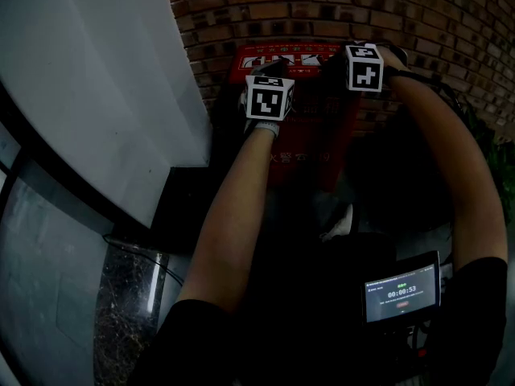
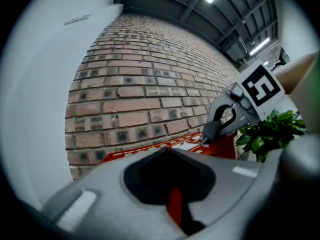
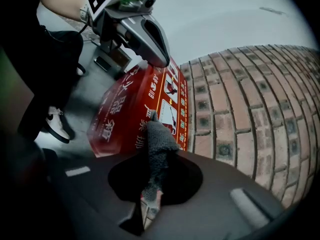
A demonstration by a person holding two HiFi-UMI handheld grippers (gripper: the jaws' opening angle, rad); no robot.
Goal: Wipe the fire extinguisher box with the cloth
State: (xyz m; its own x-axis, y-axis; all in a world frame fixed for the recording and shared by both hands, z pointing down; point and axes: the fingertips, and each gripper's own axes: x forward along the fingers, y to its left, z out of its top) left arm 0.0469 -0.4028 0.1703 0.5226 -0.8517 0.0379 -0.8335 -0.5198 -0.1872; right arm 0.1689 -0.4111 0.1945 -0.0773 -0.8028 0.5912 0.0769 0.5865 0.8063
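Note:
The red fire extinguisher box stands on the floor against the brick wall, with white characters on its front. Both grippers hover over its top. My right gripper is shut on a grey fuzzy cloth, which sticks out of the jaws toward the box's labelled top. My left gripper is shut with nothing held; a strip of the red box shows past its jaws. In the left gripper view the right gripper hangs over the box's far end. The right gripper view shows the left gripper above the box.
A brick wall rises behind the box. A white slanted panel fills the left. A green plant grows to the right of the box. The person's shoe is near the box's base. A small lit screen sits low right.

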